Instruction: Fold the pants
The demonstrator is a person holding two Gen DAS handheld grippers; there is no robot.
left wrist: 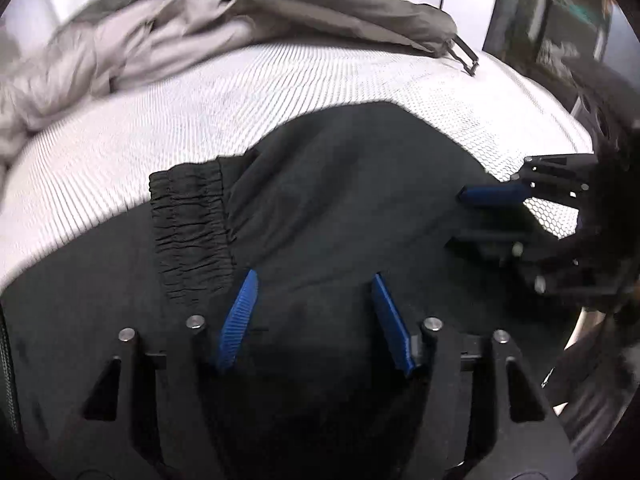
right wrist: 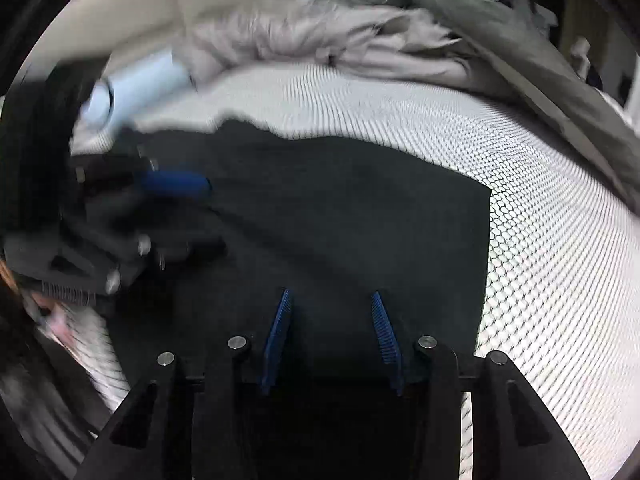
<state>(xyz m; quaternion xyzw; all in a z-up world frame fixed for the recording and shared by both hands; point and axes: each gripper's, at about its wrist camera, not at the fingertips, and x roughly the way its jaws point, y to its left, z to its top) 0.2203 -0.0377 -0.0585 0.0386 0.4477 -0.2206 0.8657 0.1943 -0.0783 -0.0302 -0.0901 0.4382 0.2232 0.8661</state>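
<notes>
Black pants [left wrist: 340, 184] lie folded on a white mesh-covered bed [left wrist: 160, 120], the gathered elastic waistband [left wrist: 192, 232] at the left. My left gripper [left wrist: 314, 276] hovers open over the black cloth beside the waistband, nothing between its blue pads. My right gripper [left wrist: 460, 216] shows at the right edge of the pants, open. In the right wrist view the pants [right wrist: 340, 208] fill the middle, my right gripper [right wrist: 332, 296] is open and empty above them, and my left gripper [right wrist: 208, 216] is at the left, blurred.
A rumpled grey and olive blanket [left wrist: 200, 28] is heaped along the far side of the bed, also in the right wrist view [right wrist: 400, 36]. A pale blue cylinder [right wrist: 136, 84] lies at the far left. Dark furniture [left wrist: 560, 20] stands beyond the bed's right edge.
</notes>
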